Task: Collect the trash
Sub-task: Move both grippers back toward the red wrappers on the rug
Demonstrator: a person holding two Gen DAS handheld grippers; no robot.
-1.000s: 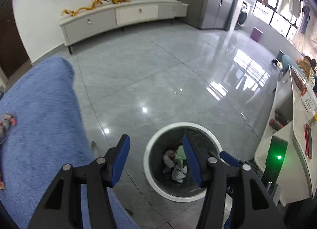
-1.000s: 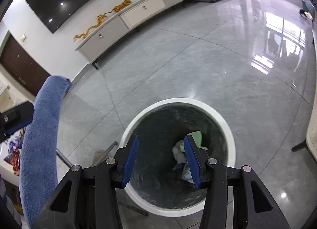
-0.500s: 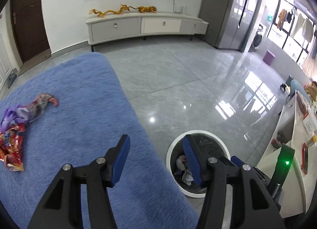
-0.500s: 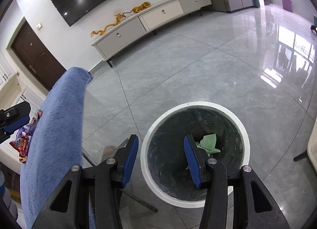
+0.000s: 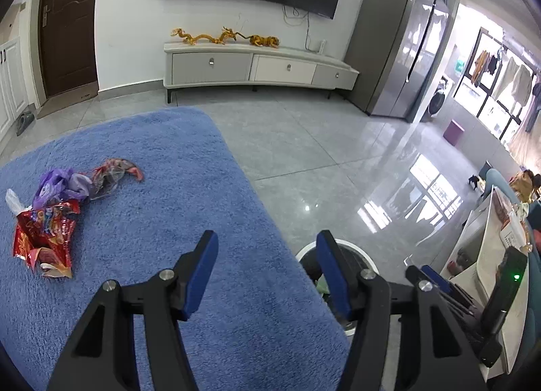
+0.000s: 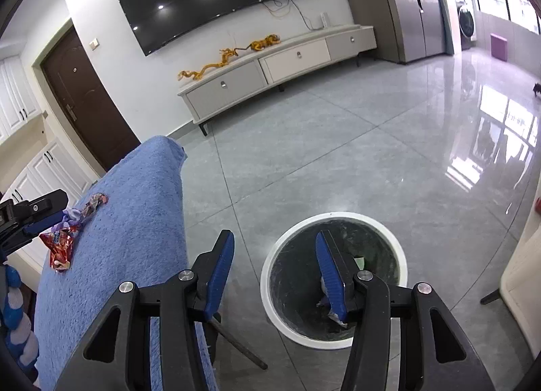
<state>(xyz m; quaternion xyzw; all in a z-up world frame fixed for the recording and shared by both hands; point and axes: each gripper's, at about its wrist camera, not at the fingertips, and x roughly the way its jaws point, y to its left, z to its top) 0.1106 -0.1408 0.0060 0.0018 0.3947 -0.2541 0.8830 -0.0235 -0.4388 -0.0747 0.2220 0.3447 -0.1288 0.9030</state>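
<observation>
We take the blue towel-covered table point(image 5: 162, 222) as our landmark. The left gripper point(image 5: 265, 266) hangs above the table's near right edge with its blue-padded jaws spread wide and nothing between them. On the towel, well to the left of this gripper, we find the remaining trash in a loose cluster: a crumpled red snack wrapper point(image 5: 45, 238) nearest the table's left edge, a purple plastic wrapper point(image 5: 62, 188) just beyond it and touching it, and a twisted reddish wrapper point(image 5: 116, 173) lying against the purple one on the side toward the table's middle. A scrap of white plastic point(image 5: 13, 201) shows at the left of the cluster. The white-rimmed trash bin point(image 6: 333, 277) stands on the grey tiled floor point(image 6: 338, 154) just off the table's right side; in the left wrist view only part of its rim appears. The right gripper point(image 6: 275, 272) is held off the table's right edge, above the floor and the bin's near left rim, its jaws likewise apart and empty. Inside the bin's dark liner we can make out a pale green scrap point(image 6: 360, 260) and some whitish scraps, partly hidden by the right finger. Beyond the table's far end, a pale TV cabinet point(image 5: 260, 68) stands along the wall.
</observation>
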